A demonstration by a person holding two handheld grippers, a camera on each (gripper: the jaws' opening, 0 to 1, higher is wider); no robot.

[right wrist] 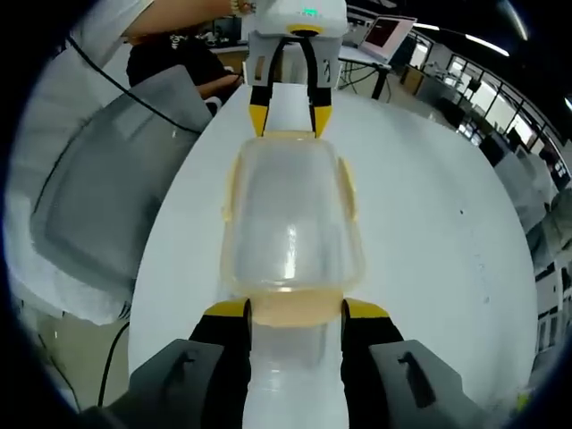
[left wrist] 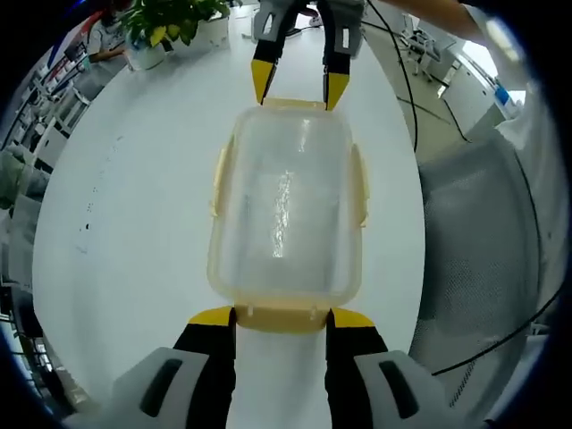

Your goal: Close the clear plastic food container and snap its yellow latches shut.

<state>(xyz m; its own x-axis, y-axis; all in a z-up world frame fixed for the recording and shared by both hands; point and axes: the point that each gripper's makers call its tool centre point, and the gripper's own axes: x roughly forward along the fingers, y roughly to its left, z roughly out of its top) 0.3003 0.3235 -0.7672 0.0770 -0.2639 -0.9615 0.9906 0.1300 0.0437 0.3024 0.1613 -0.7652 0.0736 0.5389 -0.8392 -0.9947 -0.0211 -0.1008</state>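
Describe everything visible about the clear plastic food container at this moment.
The container is a clear, rounded-rectangular plastic box with its lid on, lying flat on the white table. Pale yellow latches sit on all four sides; whether they are snapped down cannot be told. It looks empty, with light glinting on the lid. The left gripper meets one short end latch and the right gripper meets the opposite one, so both ends are bracketed.
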